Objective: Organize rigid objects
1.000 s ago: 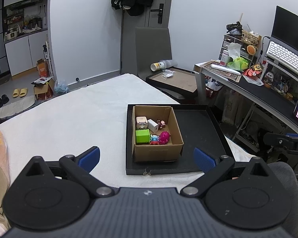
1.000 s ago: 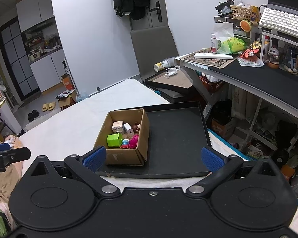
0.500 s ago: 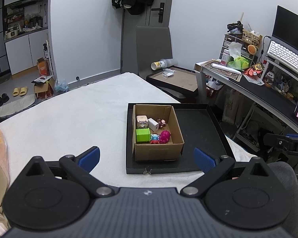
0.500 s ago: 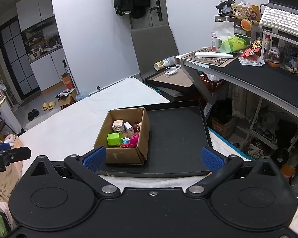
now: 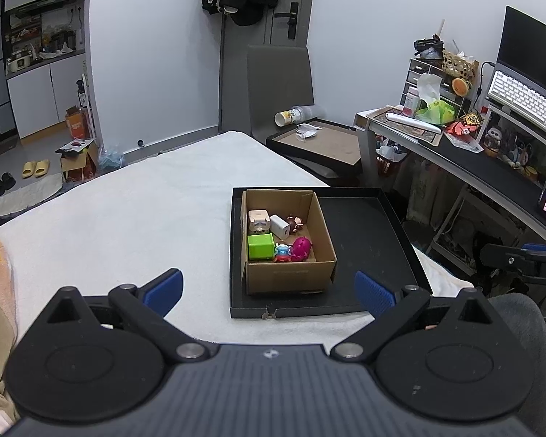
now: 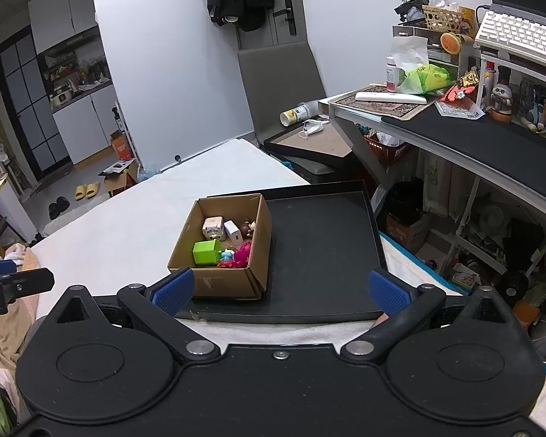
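While both grippers hang back w/ fingers wide apart and empty, left gripper (image 5: 269, 287) and right gripper (image 6: 279, 288), looks like toys already sit in cardboard box (image 5: 287, 276) on left part of black tray (image 5: 367, 247) at 12 o'clock: green cube (image 5: 260, 246), pink toy (image 5: 301, 248), white plug (image 5: 279, 226) among them. Judged near done or not begun; can't tell which, tray's right half bare. Left view alone catches right gripper's tip at 3 o'clock; right view alone shows left one's at 9, plus box's outer right wall.
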Available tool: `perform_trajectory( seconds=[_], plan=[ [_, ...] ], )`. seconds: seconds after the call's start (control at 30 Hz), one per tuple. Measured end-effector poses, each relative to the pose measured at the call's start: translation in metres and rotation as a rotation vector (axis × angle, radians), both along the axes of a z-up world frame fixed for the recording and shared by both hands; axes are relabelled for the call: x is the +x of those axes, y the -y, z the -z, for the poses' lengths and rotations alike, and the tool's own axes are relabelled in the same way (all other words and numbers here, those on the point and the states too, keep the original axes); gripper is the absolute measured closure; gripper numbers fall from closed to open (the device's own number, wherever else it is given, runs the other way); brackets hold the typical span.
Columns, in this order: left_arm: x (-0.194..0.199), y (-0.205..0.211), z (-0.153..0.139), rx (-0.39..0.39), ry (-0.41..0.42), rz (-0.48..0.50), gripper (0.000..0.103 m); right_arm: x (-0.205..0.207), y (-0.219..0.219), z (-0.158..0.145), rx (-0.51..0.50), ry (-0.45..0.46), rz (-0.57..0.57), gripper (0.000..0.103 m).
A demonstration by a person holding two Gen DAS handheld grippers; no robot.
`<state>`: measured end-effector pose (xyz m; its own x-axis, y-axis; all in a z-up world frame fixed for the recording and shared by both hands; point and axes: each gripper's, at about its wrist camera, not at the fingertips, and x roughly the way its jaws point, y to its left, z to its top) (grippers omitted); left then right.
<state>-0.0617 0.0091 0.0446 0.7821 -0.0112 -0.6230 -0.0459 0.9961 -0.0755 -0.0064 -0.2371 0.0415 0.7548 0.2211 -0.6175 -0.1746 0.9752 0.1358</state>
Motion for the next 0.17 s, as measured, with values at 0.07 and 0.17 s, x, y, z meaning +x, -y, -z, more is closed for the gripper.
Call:
perform_trajectory(
  seconds=[0.07,0.17],
  plan=[
    [-0.0001,0.0017,0.0001,0.003,0.003,0.007,0.003,0.0003,0.0002,0.0004,-0.001,-0.001,-0.001,0.000],
    [0.0013,0.0029,0.0003,0.012,0.006,0.011,0.003,0.0017,-0.0009,0.0014,-0.005,-0.002,-0.005,0.000]
  ],
)
